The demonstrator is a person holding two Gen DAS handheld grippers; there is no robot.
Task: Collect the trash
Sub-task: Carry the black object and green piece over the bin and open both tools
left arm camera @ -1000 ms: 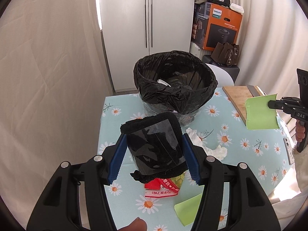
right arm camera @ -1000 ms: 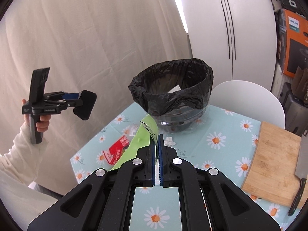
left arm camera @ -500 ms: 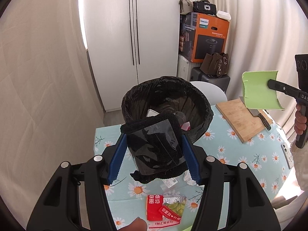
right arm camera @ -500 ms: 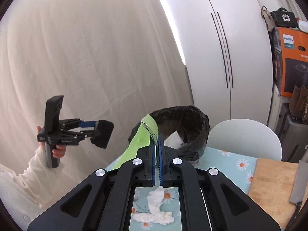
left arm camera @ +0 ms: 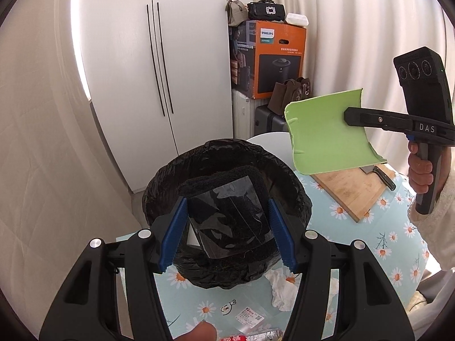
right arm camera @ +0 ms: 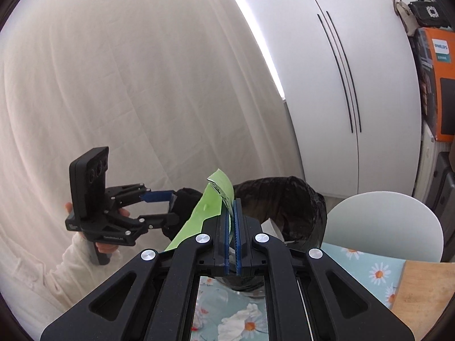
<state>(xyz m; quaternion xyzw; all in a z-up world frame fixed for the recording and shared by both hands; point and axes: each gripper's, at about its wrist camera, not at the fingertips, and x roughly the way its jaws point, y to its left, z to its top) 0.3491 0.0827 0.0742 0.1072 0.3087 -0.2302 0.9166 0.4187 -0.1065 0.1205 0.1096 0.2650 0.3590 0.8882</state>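
Left gripper clamps soft black fuzzy bundle w/ clear film, light, squashy, above black-lined bin. Right gripper, nearly closed, pinches thin floppy green sheet by edge.

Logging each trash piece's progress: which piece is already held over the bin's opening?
The black fuzzy item, clamped by the left gripper, hangs over the black-lined bin. The green sheet in the right gripper is off to the side.

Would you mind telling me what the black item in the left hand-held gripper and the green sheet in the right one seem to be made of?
Black item: apparently soft, fuzzy fabric or foam; a glossy clear film over its front catches reflections.
Green sheet: seemingly thin, flexible, matte plastic or paper; it curls at the edges where the right hand-held gripper pinches it.
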